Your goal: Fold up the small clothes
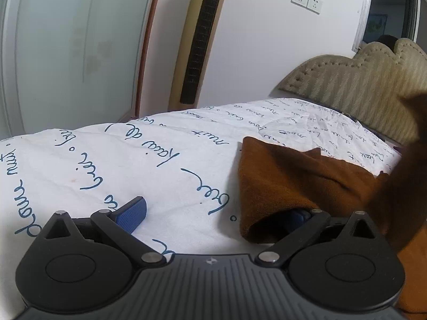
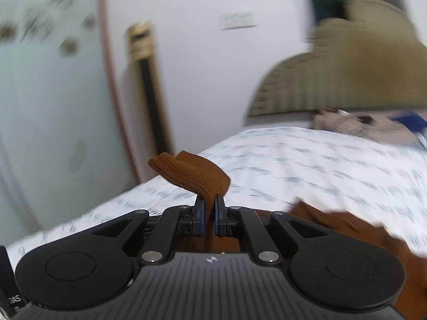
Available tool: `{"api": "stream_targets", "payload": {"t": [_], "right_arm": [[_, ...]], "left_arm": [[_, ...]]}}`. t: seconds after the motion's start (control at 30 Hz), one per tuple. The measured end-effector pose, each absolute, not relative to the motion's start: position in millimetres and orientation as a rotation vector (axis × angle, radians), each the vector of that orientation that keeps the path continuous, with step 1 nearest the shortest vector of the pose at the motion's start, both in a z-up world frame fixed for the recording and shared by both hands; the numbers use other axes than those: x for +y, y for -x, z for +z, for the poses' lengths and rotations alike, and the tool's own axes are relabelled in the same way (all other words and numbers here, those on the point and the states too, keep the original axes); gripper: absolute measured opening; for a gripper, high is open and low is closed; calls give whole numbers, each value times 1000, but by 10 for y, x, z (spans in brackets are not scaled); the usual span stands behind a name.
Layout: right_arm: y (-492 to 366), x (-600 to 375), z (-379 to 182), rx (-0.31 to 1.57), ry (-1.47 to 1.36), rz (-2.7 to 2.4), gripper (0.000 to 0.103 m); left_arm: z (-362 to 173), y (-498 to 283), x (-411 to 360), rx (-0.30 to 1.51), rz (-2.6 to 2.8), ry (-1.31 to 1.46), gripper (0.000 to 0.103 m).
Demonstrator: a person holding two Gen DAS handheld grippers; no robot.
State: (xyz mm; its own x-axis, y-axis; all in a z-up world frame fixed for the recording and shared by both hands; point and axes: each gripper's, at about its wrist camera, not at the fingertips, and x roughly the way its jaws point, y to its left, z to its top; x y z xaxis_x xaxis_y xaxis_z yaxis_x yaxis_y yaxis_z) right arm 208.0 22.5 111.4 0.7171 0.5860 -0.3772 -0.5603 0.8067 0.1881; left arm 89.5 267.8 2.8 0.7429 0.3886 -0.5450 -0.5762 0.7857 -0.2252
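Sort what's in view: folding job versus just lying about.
Job: brown garment; right gripper, clamped on its bunched edge; left gripper, open; bedspread as work surface.
Lying about: tower fan; wall sockets; headboard; clutter by headboard.

Place: home bedroom | Evidence: bed under a script-printed white quilt, tufted beige headboard, gold tower fan, wall sockets

Left gripper spread wide, 1 finger under brown garment.
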Motion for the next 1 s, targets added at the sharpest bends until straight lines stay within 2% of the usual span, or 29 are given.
{"api": "stream_targets", "payload": {"t": [0.33,0.77,0.8,0.87,1.0], "right_arm": [[-1969,-1084,837,417,-248,343,8],[-1673,-1787,275,517,-356,201,9],[-1663,-1839,247,529,-388,200,10],[-1680,-1973,207,548,-481,214,19],[-1843,-2235,143,605,-661,256,22]], "left_arm": [[208,-767,2584,537,436,432,103],[357,-859,2040,533,372,253,103],[383,-844,2001,519,362,233,103],[420,-864,1942,514,360,197,103],[421,-897,1935,517,369,183,103]]}}
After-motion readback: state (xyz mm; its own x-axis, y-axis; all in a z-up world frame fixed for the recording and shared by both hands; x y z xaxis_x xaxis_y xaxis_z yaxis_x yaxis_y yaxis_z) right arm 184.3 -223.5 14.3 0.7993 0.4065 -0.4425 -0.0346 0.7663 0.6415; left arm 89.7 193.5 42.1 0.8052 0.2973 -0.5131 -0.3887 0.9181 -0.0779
